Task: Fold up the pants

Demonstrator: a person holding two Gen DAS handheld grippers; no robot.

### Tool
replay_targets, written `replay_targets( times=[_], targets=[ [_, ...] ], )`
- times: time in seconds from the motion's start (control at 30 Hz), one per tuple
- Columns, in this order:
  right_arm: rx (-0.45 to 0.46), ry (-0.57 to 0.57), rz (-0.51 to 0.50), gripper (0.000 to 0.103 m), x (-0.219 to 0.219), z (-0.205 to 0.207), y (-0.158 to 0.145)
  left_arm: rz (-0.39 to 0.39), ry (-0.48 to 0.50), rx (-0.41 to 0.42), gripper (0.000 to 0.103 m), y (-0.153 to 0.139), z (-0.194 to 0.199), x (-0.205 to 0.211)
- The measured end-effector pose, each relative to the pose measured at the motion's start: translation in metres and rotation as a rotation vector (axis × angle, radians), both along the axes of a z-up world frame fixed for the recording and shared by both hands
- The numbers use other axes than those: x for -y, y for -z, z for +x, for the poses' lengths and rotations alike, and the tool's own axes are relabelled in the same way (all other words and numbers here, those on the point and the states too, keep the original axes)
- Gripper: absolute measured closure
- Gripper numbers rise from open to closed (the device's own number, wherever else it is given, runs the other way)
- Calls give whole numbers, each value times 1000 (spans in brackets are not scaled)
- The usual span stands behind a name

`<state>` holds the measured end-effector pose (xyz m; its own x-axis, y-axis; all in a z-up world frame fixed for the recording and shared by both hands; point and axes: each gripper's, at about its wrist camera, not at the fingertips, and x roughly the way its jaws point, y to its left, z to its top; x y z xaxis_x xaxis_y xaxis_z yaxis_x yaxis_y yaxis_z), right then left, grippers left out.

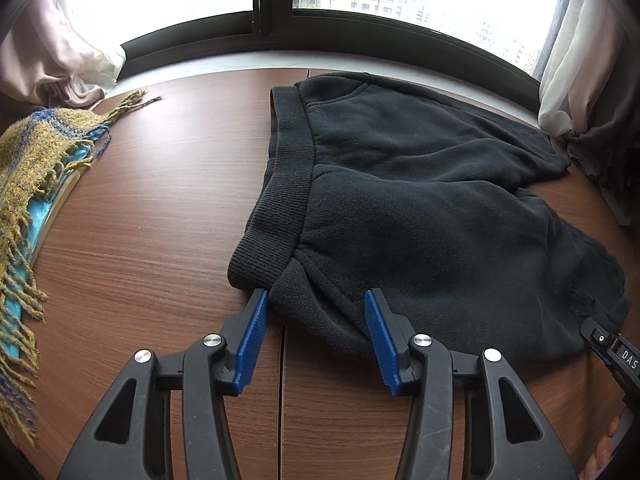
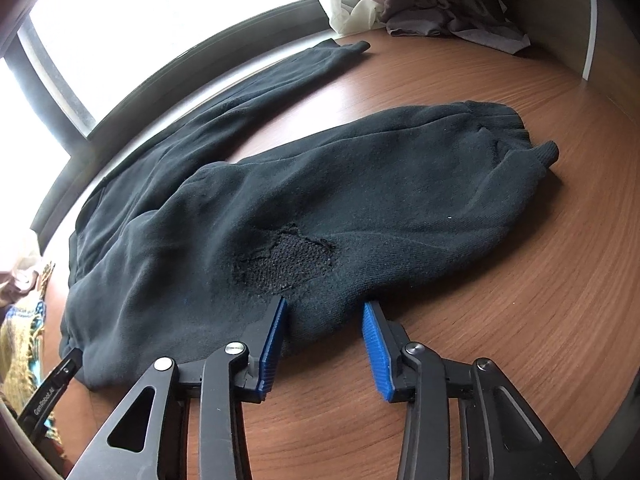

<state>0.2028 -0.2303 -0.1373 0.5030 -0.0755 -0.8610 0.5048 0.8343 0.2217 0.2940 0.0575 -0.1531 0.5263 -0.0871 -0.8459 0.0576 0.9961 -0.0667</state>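
Note:
Black sweatpants lie flat on the brown wooden table, ribbed waistband to the left. In the right wrist view the pants stretch away with two legs spread apart; the near leg has a worn patch and a ribbed cuff. My left gripper is open, its blue pads on either side of the near waistband corner. My right gripper is open, straddling the near leg's edge just below the worn patch. It also shows in the left wrist view.
A yellow and blue fringed scarf lies over a light blue item at the table's left edge. Curtains hang at both window corners. Grey cloth is bunched at the far right. A seam runs through the tabletop.

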Motion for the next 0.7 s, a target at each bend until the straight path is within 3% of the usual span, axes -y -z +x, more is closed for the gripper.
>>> replay_targets(
  times=[0.17, 0.23, 0.57, 0.7],
  targets=[
    [3, 1, -30, 85, 2, 0, -1, -4, 6, 2, 69, 2, -1, 0],
    [13, -4, -45, 90, 2, -1, -5, 18, -9, 15, 86, 0, -2, -1],
    [112, -66, -145, 94, -10, -6, -39, -51, -19, 33, 89, -3, -9, -8],
    [110, -108, -172, 94, -10, -1, -42, -77, -47, 22, 82, -1, -10, -8]
  ],
)
